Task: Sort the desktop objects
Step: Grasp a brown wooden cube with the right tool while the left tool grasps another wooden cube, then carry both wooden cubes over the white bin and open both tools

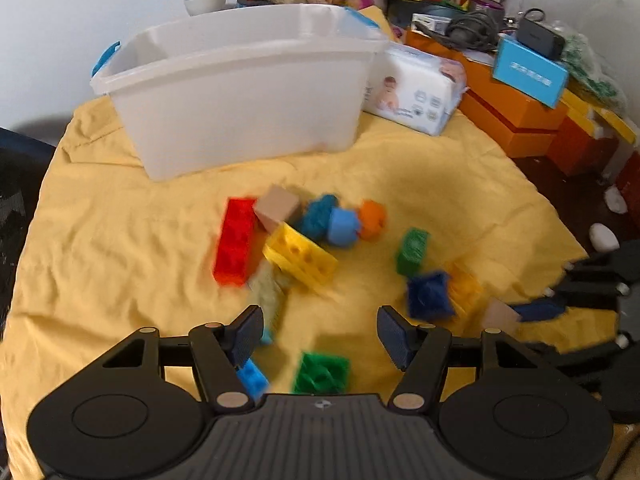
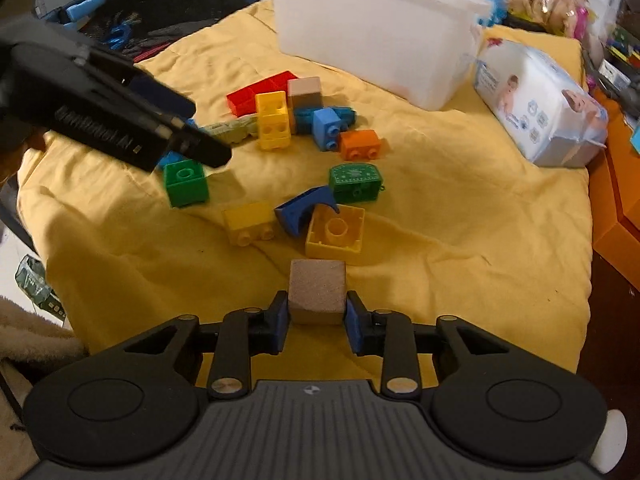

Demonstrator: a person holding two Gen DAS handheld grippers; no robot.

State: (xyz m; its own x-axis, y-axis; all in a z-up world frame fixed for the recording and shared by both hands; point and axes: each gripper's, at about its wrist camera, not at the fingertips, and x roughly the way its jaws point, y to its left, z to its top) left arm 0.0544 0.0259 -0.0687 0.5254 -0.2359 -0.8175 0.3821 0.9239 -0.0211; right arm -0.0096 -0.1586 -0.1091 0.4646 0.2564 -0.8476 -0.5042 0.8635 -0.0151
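Observation:
Toy bricks lie scattered on a yellow cloth (image 1: pixel 120 240): a red brick (image 1: pixel 234 240), a yellow brick (image 1: pixel 300 256), a green brick (image 1: pixel 320 372) and others. My left gripper (image 1: pixel 320 336) is open and empty above the green brick. My right gripper (image 2: pixel 316 320) is shut on a wooden cube (image 2: pixel 317 296), just above the cloth in front of an upturned yellow brick (image 2: pixel 336 236). A second wooden cube (image 2: pixel 305 92) rests in the brick pile. The left gripper also shows in the right wrist view (image 2: pixel 200 144), over a green brick (image 2: pixel 186 182).
A white plastic bin (image 1: pixel 240 92) stands at the back of the cloth. A pack of wipes (image 1: pixel 416 88) lies to its right. Orange boxes (image 1: pixel 516 120) and clutter fill the far right. A dark bag (image 2: pixel 160 12) sits off the cloth's left side.

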